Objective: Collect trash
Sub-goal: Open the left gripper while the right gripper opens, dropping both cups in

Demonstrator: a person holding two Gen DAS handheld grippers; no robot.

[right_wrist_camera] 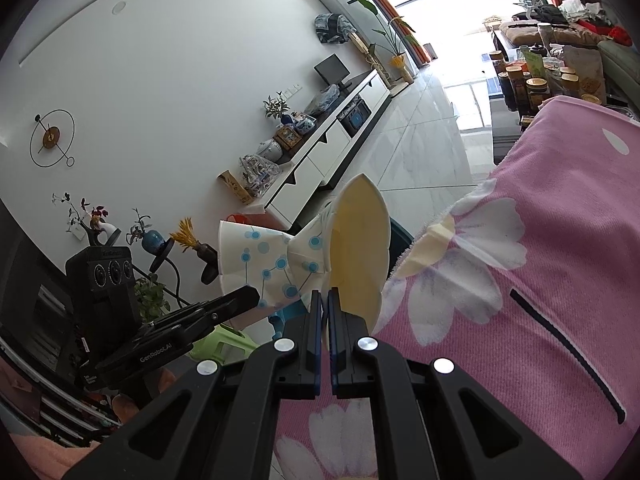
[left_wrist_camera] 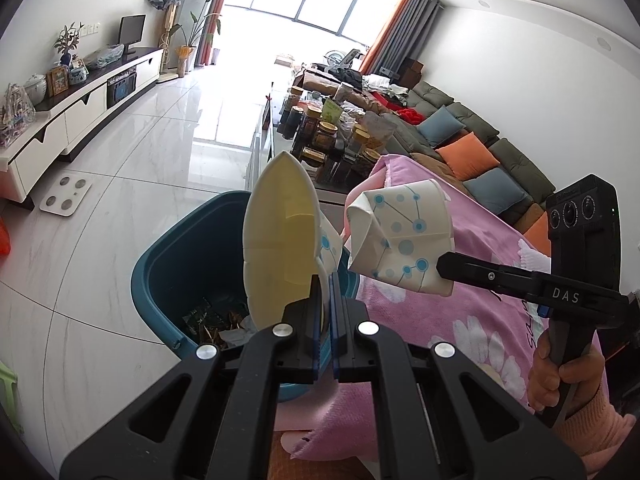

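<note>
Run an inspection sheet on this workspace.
Surface: pink flower-print blanket beside a white tiled floor.
Job's things: two crushed white paper cups with blue dots, one in the left tongs, the other in the right tongs; teal plastic bin already holds scraps.
Clutter: brown lidded jars crowding a low table; white bathroom scale on the floor.
Grippers: both shut, each on its cup.
Cables: nothing seen.
Surroundings: white TV cabinet, grey sofa with cushions, bright window.
</note>
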